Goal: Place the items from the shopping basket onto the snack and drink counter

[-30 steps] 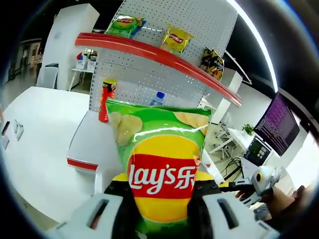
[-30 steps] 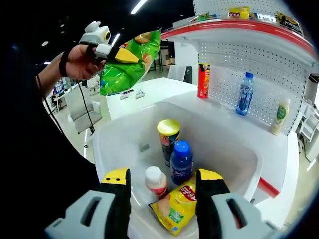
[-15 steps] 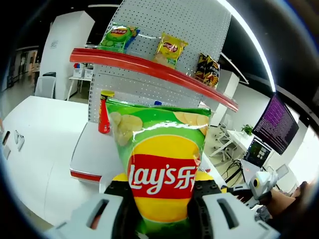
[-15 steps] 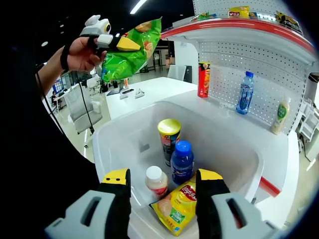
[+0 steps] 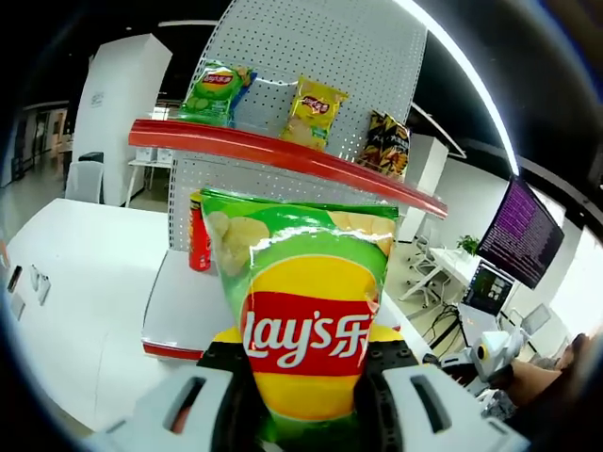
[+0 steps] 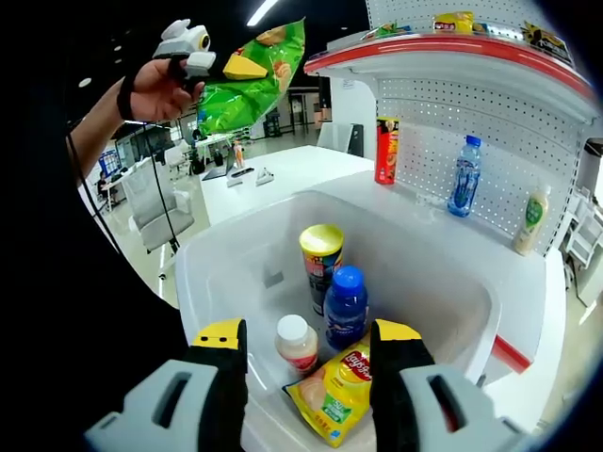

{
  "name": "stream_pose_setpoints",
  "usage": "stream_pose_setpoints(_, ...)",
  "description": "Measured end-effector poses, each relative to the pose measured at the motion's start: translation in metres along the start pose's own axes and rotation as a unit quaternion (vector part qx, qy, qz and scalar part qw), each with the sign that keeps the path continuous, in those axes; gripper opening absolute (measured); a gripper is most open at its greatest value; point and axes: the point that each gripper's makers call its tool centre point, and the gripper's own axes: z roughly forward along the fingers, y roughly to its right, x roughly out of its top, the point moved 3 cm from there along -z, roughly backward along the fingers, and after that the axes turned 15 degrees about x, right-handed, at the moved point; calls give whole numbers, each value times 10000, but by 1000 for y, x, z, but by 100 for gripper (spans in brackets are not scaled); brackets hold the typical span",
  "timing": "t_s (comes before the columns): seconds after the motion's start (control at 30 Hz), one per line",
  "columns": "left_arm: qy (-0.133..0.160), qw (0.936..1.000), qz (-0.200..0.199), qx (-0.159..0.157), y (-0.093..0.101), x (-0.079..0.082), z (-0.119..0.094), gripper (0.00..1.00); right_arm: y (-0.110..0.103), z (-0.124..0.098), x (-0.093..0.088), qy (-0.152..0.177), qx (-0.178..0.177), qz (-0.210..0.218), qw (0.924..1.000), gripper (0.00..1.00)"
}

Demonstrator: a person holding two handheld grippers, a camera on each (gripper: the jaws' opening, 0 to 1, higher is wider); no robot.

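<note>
My left gripper [image 5: 303, 377] is shut on a green Lay's chip bag [image 5: 303, 306], held upright in front of the red-edged upper shelf [image 5: 283, 155]. In the right gripper view that same left gripper [image 6: 203, 66] holds the green bag [image 6: 254, 71] high, raised by a hand. My right gripper [image 6: 306, 377] is open over the white basket [image 6: 221, 268], nothing between its jaws. Inside the basket lie a yellow-lidded can [image 6: 322, 259], a blue bottle [image 6: 346, 306], a small white-capped bottle [image 6: 297, 344] and a yellow Lay's bag [image 6: 339, 391].
The upper shelf carries a green bag [image 5: 212, 91], a yellow bag [image 5: 311, 108] and a dark bag [image 5: 391, 141]. On the white counter [image 6: 443, 235] stand a red can [image 6: 384, 151], a water bottle [image 6: 464, 177] and a pale bottle [image 6: 528, 221]. A white table [image 5: 75, 273] lies left.
The left gripper has lifted the green chip bag higher, closer to the level of the upper shelf. The right gripper and the basket's contents have stayed put.
</note>
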Motion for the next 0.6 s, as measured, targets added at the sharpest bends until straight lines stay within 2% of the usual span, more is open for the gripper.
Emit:
stream_pose_setpoints(0.2, 85, 9999, 13, -112, 1, 14, -1, 37, -1, 0, -1, -10, 3, 12, 10000, 51)
stream_pose_setpoints(0.6, 356, 9991, 225, -60, 0, 39, -2, 37, -3, -3, -6, 7, -24, 68, 10000, 51)
